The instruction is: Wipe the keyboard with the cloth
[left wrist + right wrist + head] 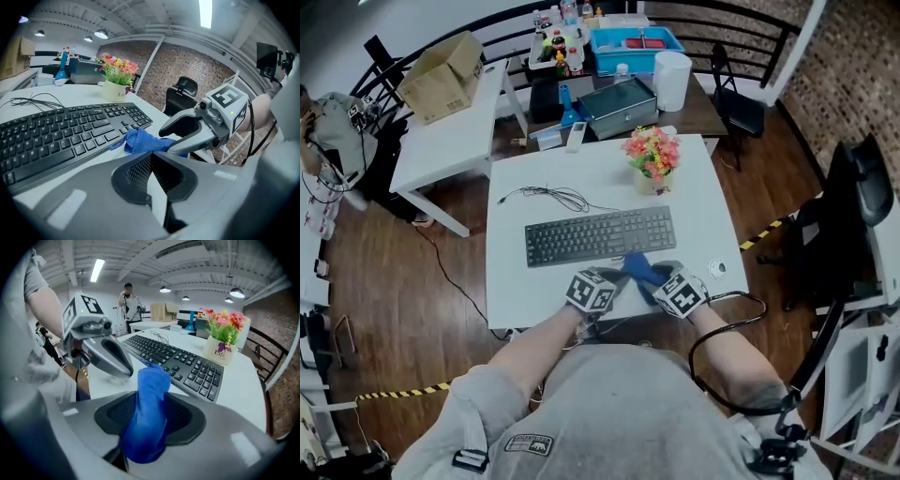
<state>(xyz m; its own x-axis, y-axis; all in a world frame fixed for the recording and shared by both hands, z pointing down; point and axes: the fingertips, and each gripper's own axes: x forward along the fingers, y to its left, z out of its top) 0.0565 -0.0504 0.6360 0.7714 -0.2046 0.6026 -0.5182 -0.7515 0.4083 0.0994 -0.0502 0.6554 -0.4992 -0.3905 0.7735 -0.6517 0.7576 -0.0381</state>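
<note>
Head view: left gripper (617, 279) and right gripper (652, 281) sit tip to tip at the near edge of the white table (703, 216). The blue cloth (636, 270) is between them, just in front of the keyboard (600, 235).
Left gripper view: jaws clenched, nothing in them.
Right gripper view: jaws clamped on the cloth, which sticks out forward.

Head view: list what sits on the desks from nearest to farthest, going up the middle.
blue cloth → keyboard → flower pot → metal box → blue tray
</note>
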